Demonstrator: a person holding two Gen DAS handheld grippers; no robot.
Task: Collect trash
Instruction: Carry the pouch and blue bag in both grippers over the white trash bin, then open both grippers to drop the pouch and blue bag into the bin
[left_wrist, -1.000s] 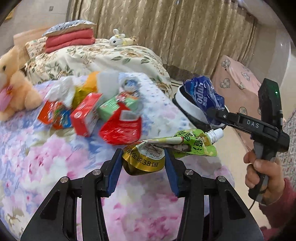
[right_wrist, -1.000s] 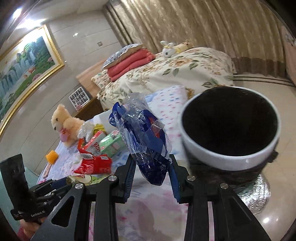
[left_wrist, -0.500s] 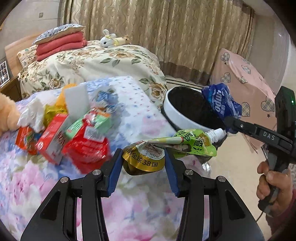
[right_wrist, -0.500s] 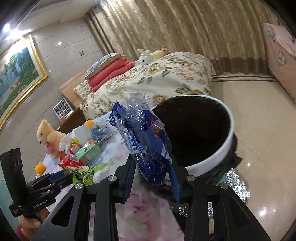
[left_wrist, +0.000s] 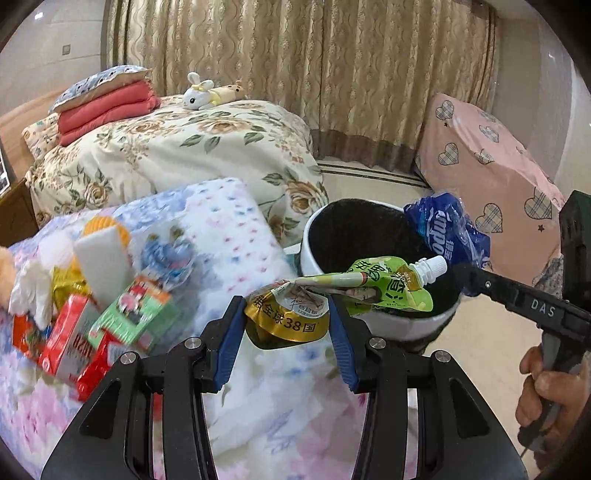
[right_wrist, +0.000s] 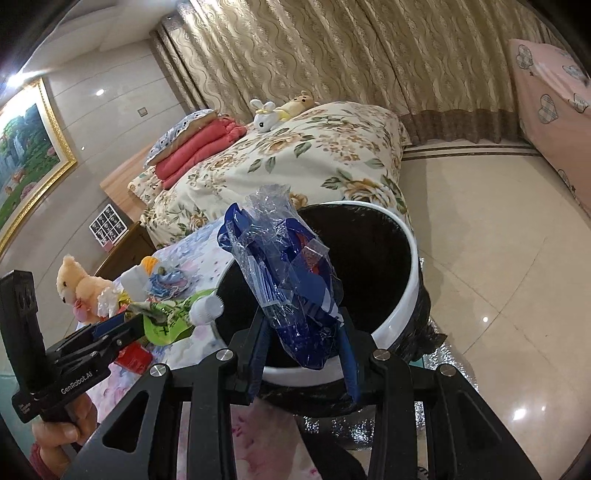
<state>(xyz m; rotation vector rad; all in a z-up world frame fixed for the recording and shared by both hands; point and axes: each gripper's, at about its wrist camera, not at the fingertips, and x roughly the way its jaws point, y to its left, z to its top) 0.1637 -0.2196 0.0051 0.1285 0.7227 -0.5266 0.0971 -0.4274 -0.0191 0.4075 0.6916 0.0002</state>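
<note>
My left gripper (left_wrist: 288, 317) is shut on a green and gold spout pouch (left_wrist: 373, 288); its white cap end hangs over the near rim of the white trash bin (left_wrist: 306, 254). My right gripper (right_wrist: 301, 341) is shut on a crumpled blue plastic wrapper (right_wrist: 291, 280), held over the bin's (right_wrist: 402, 306) black-lined mouth. The wrapper (left_wrist: 447, 232) also shows in the left wrist view at the bin's right edge. More trash, red and green packets (left_wrist: 110, 325) and tissue, lies on the floral bedspread to the left.
A teddy bear (right_wrist: 79, 284) sits on the near bed. A second bed with folded red blankets (left_wrist: 107, 110) and a plush rabbit (left_wrist: 197, 96) stands behind. A pink covered piece of furniture (left_wrist: 487, 166) stands right. Shiny tile floor (right_wrist: 498, 240) surrounds the bin.
Both grippers have moved right, toward the bin. The pouch's cap end now hangs over the bin's rim and the blue wrapper over its mouth. Both grips are unchanged.
</note>
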